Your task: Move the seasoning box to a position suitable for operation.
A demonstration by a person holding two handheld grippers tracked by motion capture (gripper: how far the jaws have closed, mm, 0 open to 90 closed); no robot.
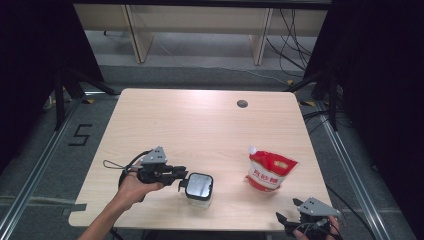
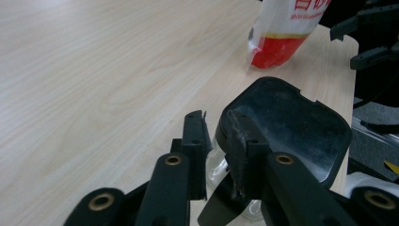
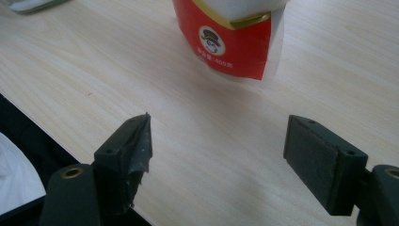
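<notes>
Clear jar (image 1: 199, 192) – black square lid, upright (near table's front edge); red-white pouch (image 1: 269, 170) well apart, standing.

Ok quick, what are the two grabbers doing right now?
Left gripper: jaws slightly apart at the edge of the jar lid; cannot tell if it grips.
Right gripper: open, holding nothing.

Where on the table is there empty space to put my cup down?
The whole far half of the table is bare, from the far edge with the small hole down to the jar and pouch. There is also a free strip between jar and pouch. It is crowded near the front: the left gripper at the jar, the right gripper below the pouch.
</notes>
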